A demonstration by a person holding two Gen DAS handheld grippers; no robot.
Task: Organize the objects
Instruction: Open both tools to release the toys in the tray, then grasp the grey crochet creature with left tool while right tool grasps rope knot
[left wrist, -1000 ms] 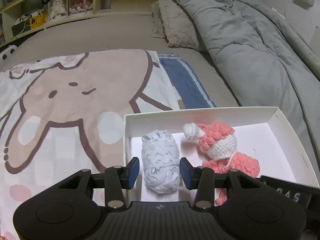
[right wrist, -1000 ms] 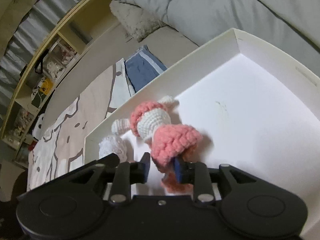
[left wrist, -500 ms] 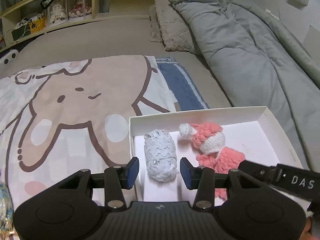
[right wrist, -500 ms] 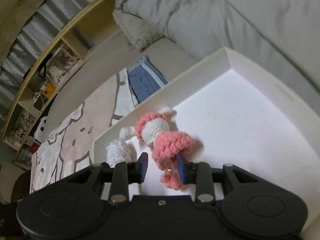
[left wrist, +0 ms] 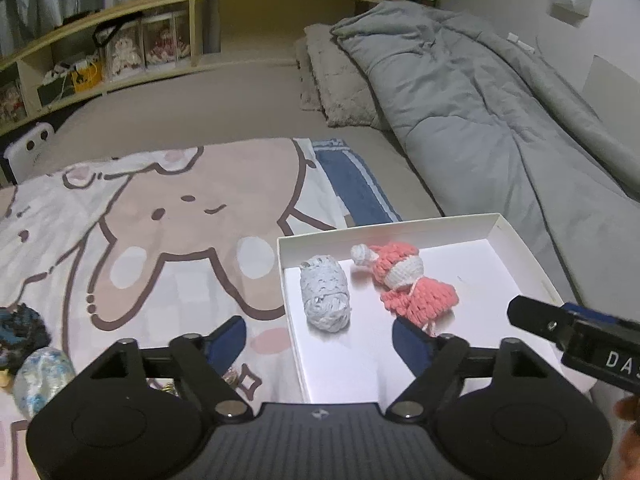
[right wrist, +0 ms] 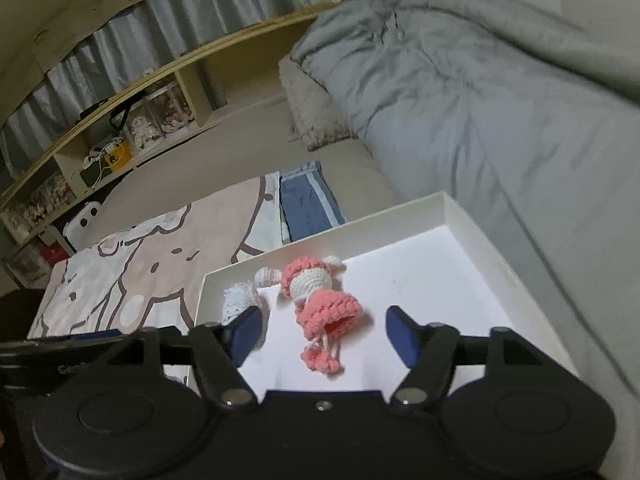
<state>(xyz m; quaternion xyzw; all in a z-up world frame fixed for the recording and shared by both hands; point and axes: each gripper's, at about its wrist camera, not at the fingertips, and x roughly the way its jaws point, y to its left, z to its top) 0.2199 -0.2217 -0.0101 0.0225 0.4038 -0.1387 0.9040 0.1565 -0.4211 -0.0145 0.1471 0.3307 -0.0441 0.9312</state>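
We have just let go of two toys. A second ago our left gripper [left wrist: 318,342] sat around the gray yarn ball [left wrist: 325,298] and our right gripper [right wrist: 322,334] pinched the skirt of the pink doll [right wrist: 316,300]. Now both have pulled up and back, and both sets of jaws have just been opening. They stand spread wide, with nothing pressed between them. The ball lies on its side in the white box [left wrist: 516,236], near the left wall. The doll lies just beside it on the box floor, head toward the far wall and legs toward us. The two toys are close, but we cannot tell if they touch. So these two are put away, and that part of the job looks done. More things wait on the bunny blanket [left wrist: 160,216], off to the left: a dark knitted thing [left wrist: 22,330] and a pale blue ball [left wrist: 44,380]. We think those come next, and the box has plenty of room for them on its right side.
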